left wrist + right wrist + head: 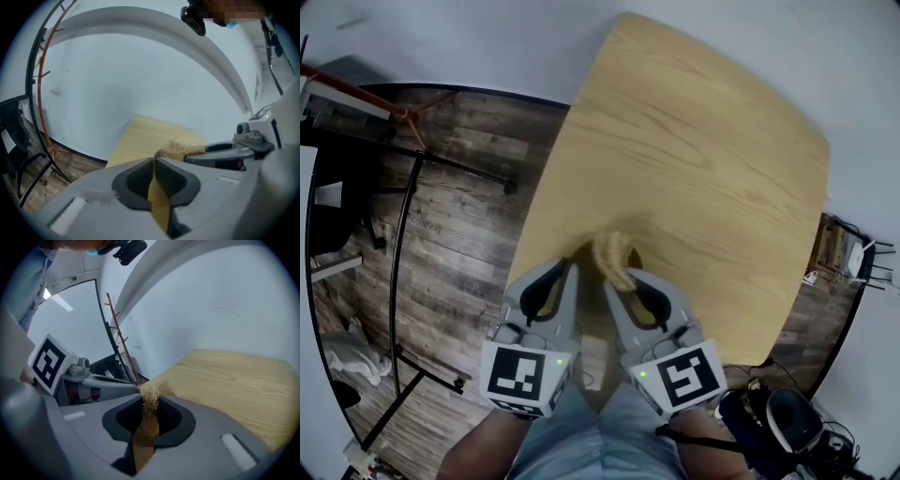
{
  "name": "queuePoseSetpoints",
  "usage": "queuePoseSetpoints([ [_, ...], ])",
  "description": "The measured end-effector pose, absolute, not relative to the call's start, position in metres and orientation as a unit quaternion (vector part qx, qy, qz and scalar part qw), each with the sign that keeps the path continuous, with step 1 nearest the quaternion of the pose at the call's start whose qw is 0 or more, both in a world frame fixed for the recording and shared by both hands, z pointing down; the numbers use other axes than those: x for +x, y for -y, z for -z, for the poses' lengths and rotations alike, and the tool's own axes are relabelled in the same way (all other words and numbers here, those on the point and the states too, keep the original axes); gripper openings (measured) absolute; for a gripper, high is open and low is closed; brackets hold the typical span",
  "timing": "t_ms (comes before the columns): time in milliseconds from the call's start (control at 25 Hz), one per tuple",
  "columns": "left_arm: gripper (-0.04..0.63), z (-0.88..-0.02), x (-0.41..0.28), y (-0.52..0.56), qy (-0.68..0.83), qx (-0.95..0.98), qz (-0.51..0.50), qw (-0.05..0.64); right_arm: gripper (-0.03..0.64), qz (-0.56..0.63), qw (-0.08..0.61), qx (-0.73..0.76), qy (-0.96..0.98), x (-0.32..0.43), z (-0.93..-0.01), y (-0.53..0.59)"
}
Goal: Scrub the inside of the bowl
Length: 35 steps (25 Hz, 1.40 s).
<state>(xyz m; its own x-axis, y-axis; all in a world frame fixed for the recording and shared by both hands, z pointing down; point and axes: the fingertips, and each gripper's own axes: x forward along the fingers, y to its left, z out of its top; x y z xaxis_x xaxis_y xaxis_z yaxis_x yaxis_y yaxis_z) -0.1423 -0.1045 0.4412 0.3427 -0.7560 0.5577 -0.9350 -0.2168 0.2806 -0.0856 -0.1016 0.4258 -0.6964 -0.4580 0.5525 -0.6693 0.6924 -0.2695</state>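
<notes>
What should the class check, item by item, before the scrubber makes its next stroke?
1. Right gripper holds the scrubber: ok, jaws closed on its fibres.
2. Left gripper has a hold: ok, jaws pinch a thin tan edge.
3. That edge is the bowl's rim: cannot tell; it blends with the wooden table.
4. Scrubber sits inside the bowl: cannot tell.
5. Grippers do not collide: ok, side by side with a gap in the head view.
</notes>
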Motion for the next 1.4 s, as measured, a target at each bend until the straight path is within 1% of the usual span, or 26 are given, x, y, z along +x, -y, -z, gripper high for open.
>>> queuePoseSetpoints([
  [160,0.040,-0.436,-0.135,0.108,0.544,0.773,-0.153,0.289,0.061,-0.244,0.249,0.288,0.892,-0.096,-0.432,0.097],
  [320,0.031,-0.425,-0.127,0.111,0.532,0.789,-0.155,0.266,0.061,-0.256,0.273,0.255,0.891,-0.108,-0.442,0.087],
  [640,0.029,-0.426,-0.131,0.116,0.527,0.791,-0.156,0.267,0.058,-0.272,0.292,0.176,0.900,-0.118,-0.448,0.066],
  [880,0.029,-0.428,-0.131,0.118,0.534,0.786,-0.159,0.268,0.058,-0.295,0.272,0.160,0.902,-0.110,-0.440,0.055],
  [1120,0.029,-0.428,-0.131,0.119,0.530,0.792,-0.184,0.242,0.058,-0.302,0.242,0.168,0.907,-0.096,-0.417,0.053],
  [1400,0.029,-0.423,-0.125,0.121,0.531,0.795,-0.183,0.230,0.058,-0.273,0.238,0.196,0.912,-0.082,-0.402,0.067],
])
